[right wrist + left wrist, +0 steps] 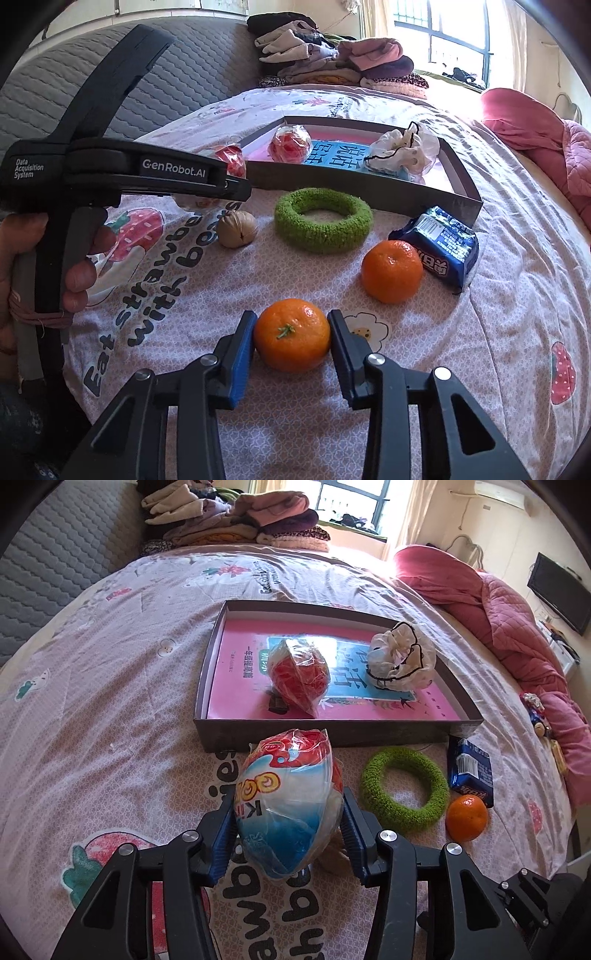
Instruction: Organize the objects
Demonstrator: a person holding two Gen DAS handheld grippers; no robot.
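Observation:
A clear-wrapped snack pack (291, 775), printed red, white and blue, sits between the blue pads of my left gripper (288, 812), which press on both its sides, just in front of the shallow dark box (332, 734). In the right wrist view, my right gripper (291, 325) is shut on an orange tangerine (291, 334) that rests on the bedsheet. A second tangerine (391, 271) lies beyond it to the right. The box holds another red wrapped pack (299, 679) and a crumpled white bag (400, 657) on a pink book.
A green fuzzy ring (323, 225), a walnut (236, 229) and a blue packet (443, 247) lie on the patterned sheet before the box. Folded clothes (236, 520) are stacked at the bed's far end. A pink quilt (498, 602) is bunched on the right. A hand (77, 273) grips the left tool.

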